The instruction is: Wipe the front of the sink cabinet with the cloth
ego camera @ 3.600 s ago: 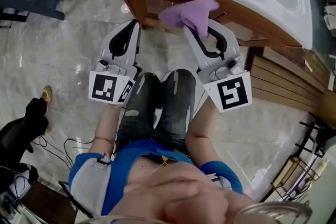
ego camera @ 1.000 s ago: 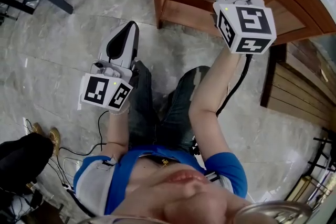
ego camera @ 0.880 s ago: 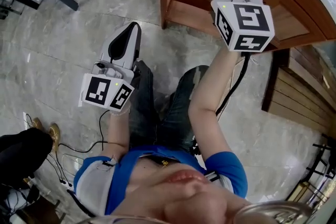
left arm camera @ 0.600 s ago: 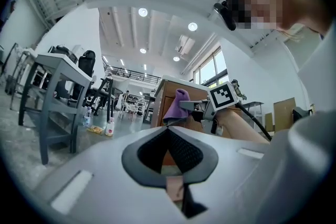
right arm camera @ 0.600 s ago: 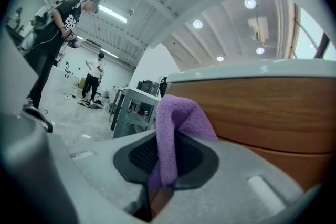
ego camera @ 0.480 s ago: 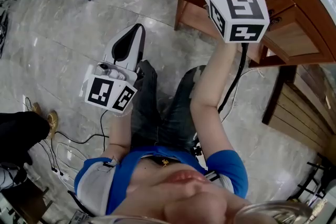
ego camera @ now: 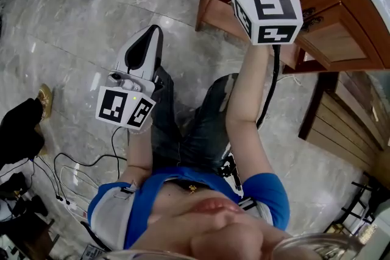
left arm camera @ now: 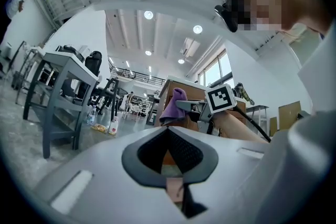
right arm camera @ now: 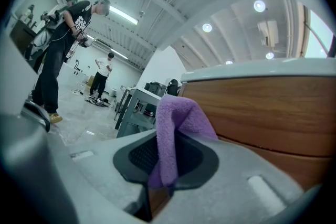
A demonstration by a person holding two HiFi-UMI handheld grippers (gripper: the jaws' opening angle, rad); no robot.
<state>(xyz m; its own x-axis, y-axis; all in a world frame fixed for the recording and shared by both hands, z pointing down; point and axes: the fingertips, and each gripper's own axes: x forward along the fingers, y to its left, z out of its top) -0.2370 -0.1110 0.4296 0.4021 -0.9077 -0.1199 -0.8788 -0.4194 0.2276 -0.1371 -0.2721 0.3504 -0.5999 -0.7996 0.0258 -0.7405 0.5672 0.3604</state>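
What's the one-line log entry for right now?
right tongs: shut on purple cloth | cloth: beside wooden cabinet front | left tongs: shut, empty

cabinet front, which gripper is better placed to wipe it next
Right. The right gripper is shut on the purple cloth, close beside the wooden sink cabinet. The left gripper is shut and empty, low over the floor, away from the cabinet.

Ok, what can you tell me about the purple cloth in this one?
The cloth is purple, soft and fleecy, like microfibre. It is folded into a thick hump and pinched in the shut right tool, the fold sticking out past the tips. It is held up at the wooden cabinet front, near a corner; whether it touches the wood cannot be told.
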